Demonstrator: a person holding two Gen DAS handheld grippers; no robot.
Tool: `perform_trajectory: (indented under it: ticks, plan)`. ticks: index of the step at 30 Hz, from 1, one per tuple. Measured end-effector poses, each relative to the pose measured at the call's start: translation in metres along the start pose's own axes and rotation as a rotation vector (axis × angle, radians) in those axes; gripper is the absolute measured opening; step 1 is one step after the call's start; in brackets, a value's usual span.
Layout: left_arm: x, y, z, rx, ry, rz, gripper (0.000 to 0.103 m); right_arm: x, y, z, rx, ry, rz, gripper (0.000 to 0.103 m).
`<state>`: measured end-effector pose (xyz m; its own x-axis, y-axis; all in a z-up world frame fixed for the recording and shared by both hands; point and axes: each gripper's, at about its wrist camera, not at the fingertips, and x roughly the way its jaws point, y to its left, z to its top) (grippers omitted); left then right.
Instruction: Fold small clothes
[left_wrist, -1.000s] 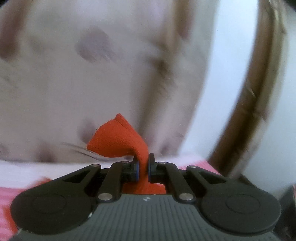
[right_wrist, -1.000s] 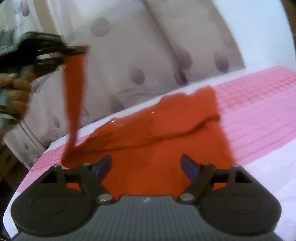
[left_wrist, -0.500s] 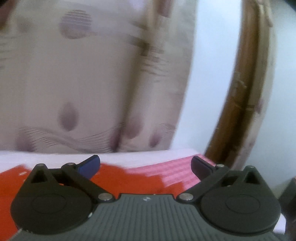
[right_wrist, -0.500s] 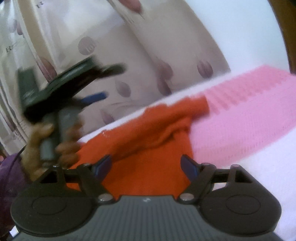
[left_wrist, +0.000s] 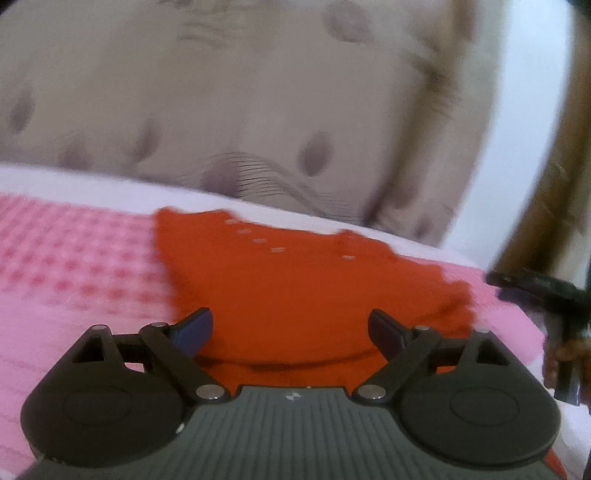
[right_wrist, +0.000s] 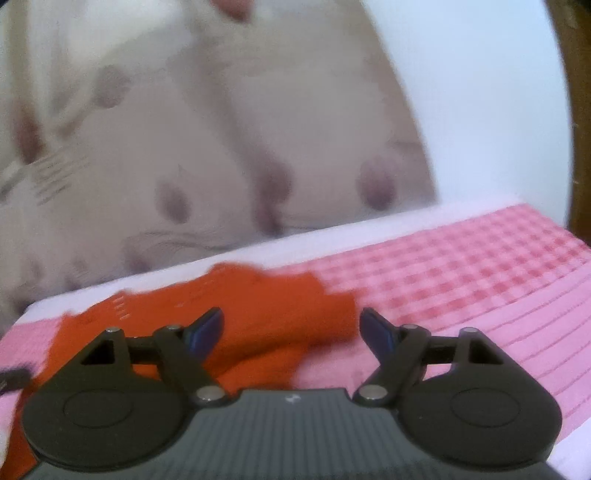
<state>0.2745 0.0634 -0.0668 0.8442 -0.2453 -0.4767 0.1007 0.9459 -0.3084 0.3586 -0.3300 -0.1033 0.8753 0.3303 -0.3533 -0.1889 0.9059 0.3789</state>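
The garment (left_wrist: 295, 288) is a small orange-red knit piece, soft and matte, with a short row of pale stitch marks near its far edge. It lies flat on the bed (left_wrist: 74, 280), on a pink cover woven in a raised check pattern, with a plain white strip beyond. In the left view it spreads broad, wider near the camera and narrowing toward the far edge, its right margin ragged and wavy. In the right view (right_wrist: 258, 314) its long axis runs left to right across the cover, with one rumpled fold humped near the middle.

The left gripper (left_wrist: 291, 325) points forward and somewhat down over the garment; its jaws are wide apart and closing a little, with cloth below and between them but no pad pressing on it. The right gripper (right_wrist: 291, 328) hangs tilted down at the garment's right end, fingers spread and pinching nothing — one blue pad over cloth, the other over pink cover.

Behind the bed hangs a beige curtain (left_wrist: 258, 110) with dull purple ovals, blurred.
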Motion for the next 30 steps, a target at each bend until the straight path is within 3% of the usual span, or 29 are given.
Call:
perform_trajectory:
  ticks: [4,8,9,10,12,13,14,15,18,20,22,26,28,30]
  plan:
    - [0.003,0.034,0.020,0.002,0.003,0.069,0.087,0.033,-0.019,0.011,0.057,0.072,0.031,0.081]
    - [0.025,0.048,0.045,0.106,0.000,0.126,0.090,0.058,-0.027,0.008,0.098,0.126,0.100,0.078]
    - [0.036,0.051,0.051,0.123,0.021,0.123,0.091,0.061,-0.025,0.007,0.098,0.133,0.105,0.050]
    - [0.046,0.054,0.056,0.124,0.047,0.124,0.091,0.065,-0.023,0.005,0.086,0.147,0.092,0.037]
    - [0.066,0.061,0.063,0.088,0.088,0.124,0.087,0.067,-0.020,0.002,0.088,0.143,0.087,0.024]
    - [0.077,0.065,0.065,0.071,0.111,0.101,0.078,0.064,-0.021,0.002,0.098,0.125,0.096,0.022]
    - [0.088,0.068,0.067,0.056,0.139,0.077,0.042,0.061,-0.021,0.003,0.108,0.109,0.097,0.021]
    - [0.097,0.070,0.068,0.036,0.169,0.072,0.021,0.057,-0.022,0.004,0.122,0.090,0.105,0.020]
    - [0.091,0.069,0.068,0.009,0.112,0.070,0.017,0.039,-0.022,0.011,0.155,0.042,0.151,0.019]
    - [0.080,0.069,0.066,0.030,0.065,0.100,0.010,0.030,-0.019,0.017,0.168,0.021,0.190,0.019]
    - [0.073,0.075,0.066,0.031,0.042,0.134,0.010,0.023,-0.015,0.024,0.194,0.008,0.237,0.019]
    - [0.065,0.117,0.061,-0.123,0.043,0.163,0.009,0.017,-0.007,0.028,0.270,0.011,0.320,0.018]
    - [0.066,0.131,0.057,-0.111,0.037,0.246,0.004,0.024,-0.010,0.027,0.329,0.044,0.317,0.018]
    - [0.065,0.145,0.057,-0.117,0.019,0.275,0.002,0.036,-0.020,0.022,0.380,0.082,0.271,0.019]
